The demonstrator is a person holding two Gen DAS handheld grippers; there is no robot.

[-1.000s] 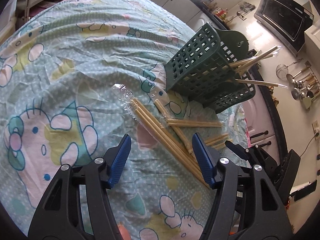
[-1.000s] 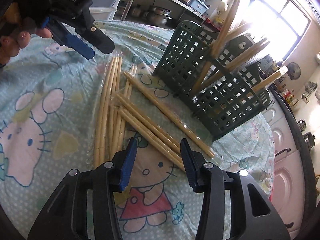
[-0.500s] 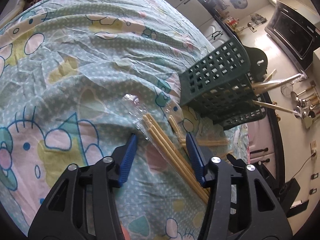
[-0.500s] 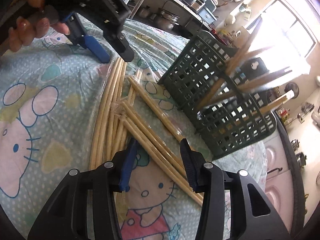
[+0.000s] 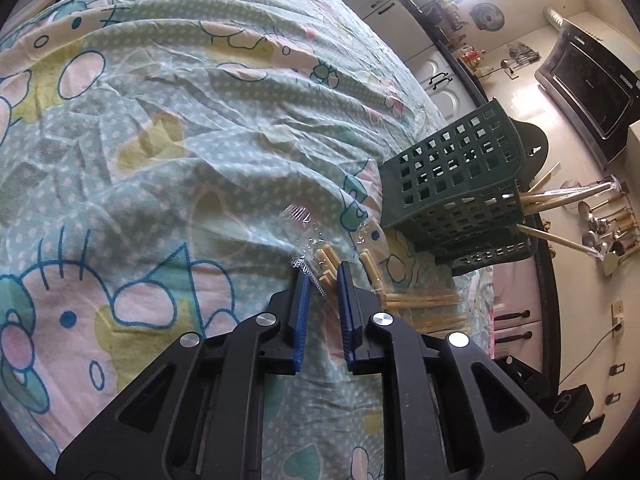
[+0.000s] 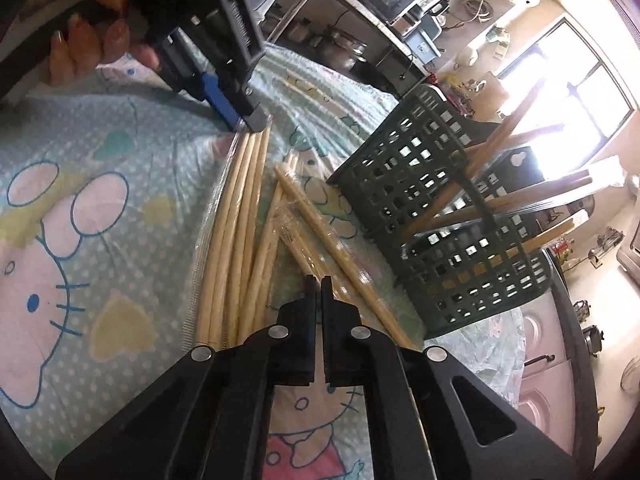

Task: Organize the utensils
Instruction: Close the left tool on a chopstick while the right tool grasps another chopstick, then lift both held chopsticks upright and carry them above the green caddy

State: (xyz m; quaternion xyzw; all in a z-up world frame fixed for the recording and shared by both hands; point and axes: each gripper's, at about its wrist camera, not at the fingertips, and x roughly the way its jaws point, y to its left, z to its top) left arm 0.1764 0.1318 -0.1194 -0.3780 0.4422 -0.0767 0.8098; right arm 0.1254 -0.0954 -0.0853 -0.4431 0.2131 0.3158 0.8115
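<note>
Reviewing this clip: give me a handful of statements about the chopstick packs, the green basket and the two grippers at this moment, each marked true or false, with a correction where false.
1. The left gripper is closed on the end of a plastic-wrapped chopstick pack. True; its jaws have just been closing.
2. The green basket is empty. False: several wrapped chopsticks stand in it, sticking out over the rim.
3. The right gripper stands wide open. False: its jaws have just closed, nearly meeting, over the loose packs; whether they pinch any wrapper cannot be told.
4. Several chopstick packs lie on the cartoon-print cloth beside the basket. True.
5. The basket lies on its side. False: it stands upright on the cloth.
</note>
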